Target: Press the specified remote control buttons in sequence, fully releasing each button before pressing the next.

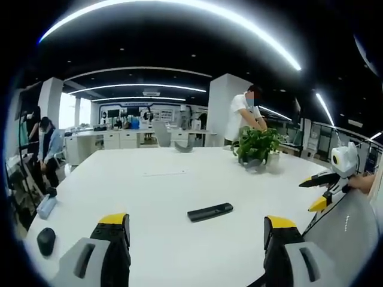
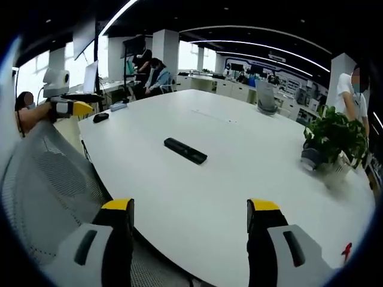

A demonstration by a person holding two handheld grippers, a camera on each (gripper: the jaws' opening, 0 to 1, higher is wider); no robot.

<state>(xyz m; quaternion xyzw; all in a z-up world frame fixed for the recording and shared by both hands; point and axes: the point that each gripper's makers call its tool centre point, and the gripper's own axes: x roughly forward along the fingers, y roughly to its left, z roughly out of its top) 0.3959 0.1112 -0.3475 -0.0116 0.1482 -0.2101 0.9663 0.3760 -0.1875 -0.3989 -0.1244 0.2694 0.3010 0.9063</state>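
Note:
A slim black remote control lies flat on the white table, just ahead of my left gripper, whose yellow-tipped jaws stand wide apart and hold nothing. My right gripper reaches in over the table's right edge, also open. In the right gripper view the remote lies mid-table, well beyond my right gripper, open and empty near the table edge. My left gripper shows at far left, held by a hand.
A potted plant stands at the far side. A black mouse and a bottle lie near one end. A grey mesh chair back sits beside the table. People stand and sit beyond.

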